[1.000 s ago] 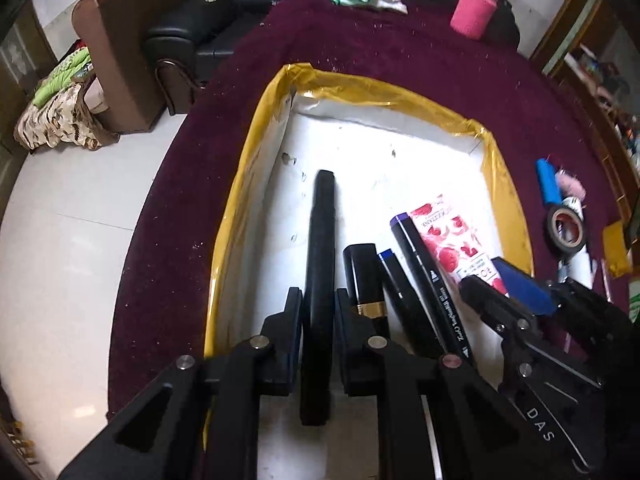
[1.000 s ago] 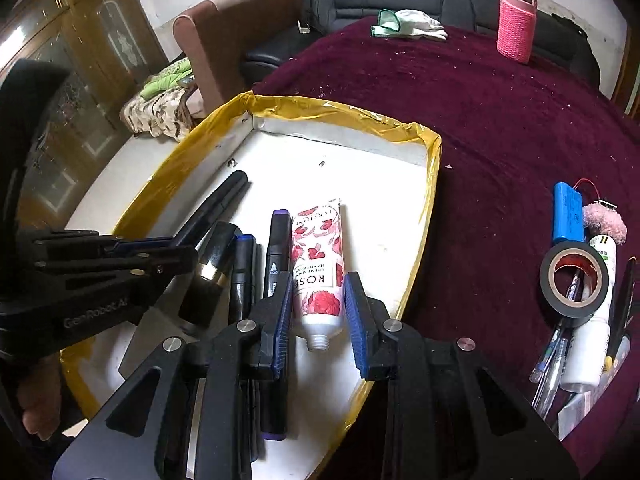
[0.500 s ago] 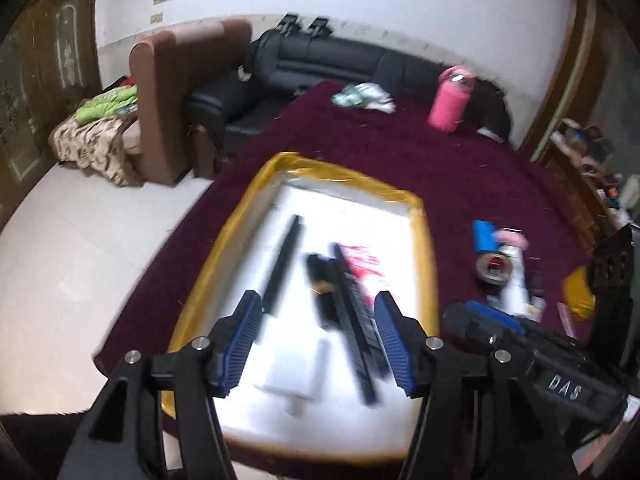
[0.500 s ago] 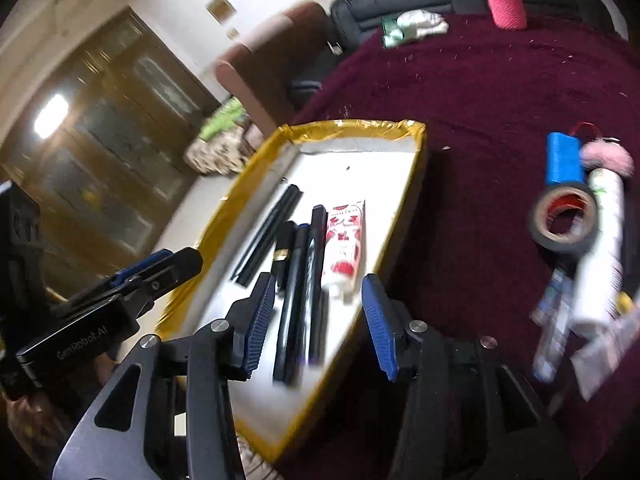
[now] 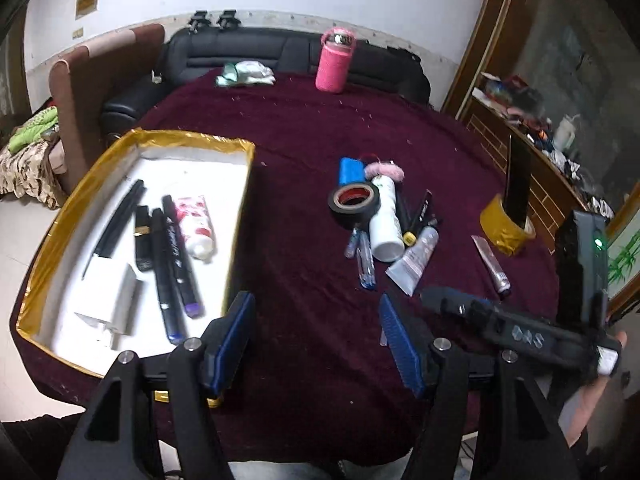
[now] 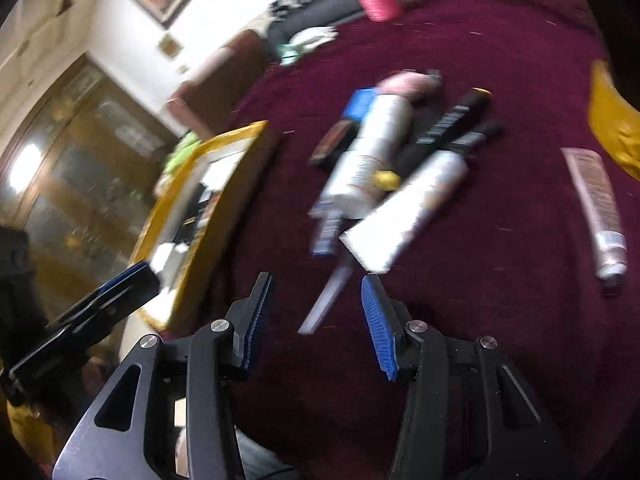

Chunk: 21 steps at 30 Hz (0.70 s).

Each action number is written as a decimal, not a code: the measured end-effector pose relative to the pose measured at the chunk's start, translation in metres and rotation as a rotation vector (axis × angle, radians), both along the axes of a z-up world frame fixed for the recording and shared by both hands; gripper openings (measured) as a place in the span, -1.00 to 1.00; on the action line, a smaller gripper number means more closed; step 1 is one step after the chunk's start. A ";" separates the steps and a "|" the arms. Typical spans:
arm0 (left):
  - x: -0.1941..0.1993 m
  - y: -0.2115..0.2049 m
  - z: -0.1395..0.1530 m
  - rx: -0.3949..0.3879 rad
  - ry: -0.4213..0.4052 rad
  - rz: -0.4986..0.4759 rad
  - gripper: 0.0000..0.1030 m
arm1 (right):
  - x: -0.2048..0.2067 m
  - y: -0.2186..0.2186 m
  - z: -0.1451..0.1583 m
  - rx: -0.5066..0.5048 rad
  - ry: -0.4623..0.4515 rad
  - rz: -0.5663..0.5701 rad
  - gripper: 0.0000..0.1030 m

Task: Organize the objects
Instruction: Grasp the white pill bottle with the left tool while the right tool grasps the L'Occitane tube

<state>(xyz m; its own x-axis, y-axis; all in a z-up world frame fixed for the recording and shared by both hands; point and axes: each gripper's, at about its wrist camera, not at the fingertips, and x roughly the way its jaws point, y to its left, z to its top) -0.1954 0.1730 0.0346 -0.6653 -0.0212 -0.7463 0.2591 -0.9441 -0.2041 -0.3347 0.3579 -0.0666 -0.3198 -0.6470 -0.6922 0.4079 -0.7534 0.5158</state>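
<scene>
A gold-rimmed white tray (image 5: 192, 138) lies at the left and holds a black pen (image 5: 118, 220), a lipstick (image 5: 143, 240), two markers (image 5: 178, 256), a rose-print tube (image 5: 195, 226) and a white block (image 5: 116, 308). My left gripper (image 5: 316, 308) hovers over bare cloth right of the tray, its jaws opening with nothing between them. My right gripper (image 6: 316, 292) stands open and empty just short of a loose pile: a white bottle (image 6: 368, 160), a silver tube (image 6: 404, 208), pens (image 6: 326, 300) and a black tape roll (image 5: 354, 204). The right wrist view is blurred.
A small pinkish tube (image 5: 490, 264) lies apart at the right, near a yellow tape roll (image 5: 504, 228) with a phone (image 5: 518, 184) standing in it. A pink bottle (image 5: 335, 60) and a crumpled cloth (image 5: 246, 74) sit at the table's far edge. Sofas stand behind.
Both grippers let go of what they held in the tray, the black pen and the rose-print tube, opened, pulled back and swung right toward the loose pile.
</scene>
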 end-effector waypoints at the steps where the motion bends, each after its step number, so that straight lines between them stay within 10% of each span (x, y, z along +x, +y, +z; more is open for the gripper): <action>1: -0.001 0.000 -0.001 0.007 -0.007 0.006 0.26 | -0.007 0.004 -0.004 0.023 -0.012 -0.035 -0.12; 10: -0.003 -0.001 -0.014 0.041 -0.031 0.030 0.26 | -0.060 0.000 -0.016 0.110 -0.085 -0.183 -0.12; 21: -0.016 0.007 -0.016 0.013 -0.044 0.008 0.26 | -0.066 -0.019 -0.013 0.280 0.047 -0.165 -0.36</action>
